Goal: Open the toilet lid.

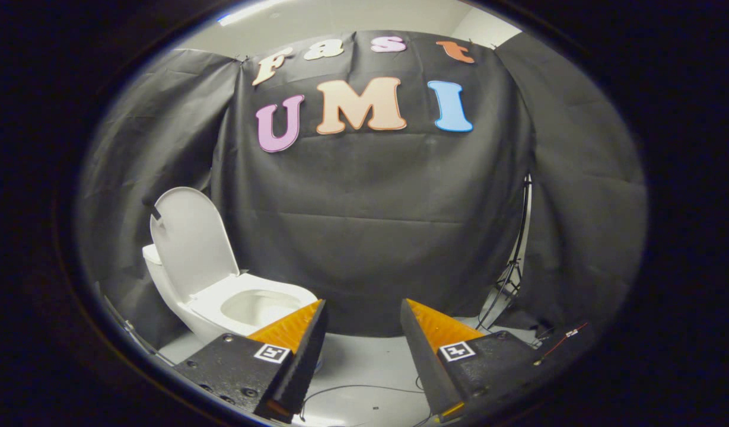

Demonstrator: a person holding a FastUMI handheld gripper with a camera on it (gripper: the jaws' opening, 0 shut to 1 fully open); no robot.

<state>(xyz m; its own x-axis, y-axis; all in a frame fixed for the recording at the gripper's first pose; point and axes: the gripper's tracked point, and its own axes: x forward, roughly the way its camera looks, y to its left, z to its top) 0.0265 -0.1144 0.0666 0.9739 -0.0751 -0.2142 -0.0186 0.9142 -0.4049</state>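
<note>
A white toilet (pixel 180 296) stands on the floor beyond my left finger, against the black cloth wall. Its lid (pixel 192 237) is raised, standing upright and leaning back. The seat (pixel 222 290) is down and the bowl (pixel 260 305) is open to view. My gripper (pixel 363 308) hangs in the air to the right of the toilet, away from it. Its two fingers are spread wide apart with nothing between them. The left fingertip (pixel 317 314) overlaps the front rim of the bowl in the view without touching it.
The light floor (pixel 364 362) runs ahead of the fingers, with a thin dark cable (pixel 352 388) lying on it. A black tripod stand (pixel 509 276) with cables stands at the right by the cloth wall.
</note>
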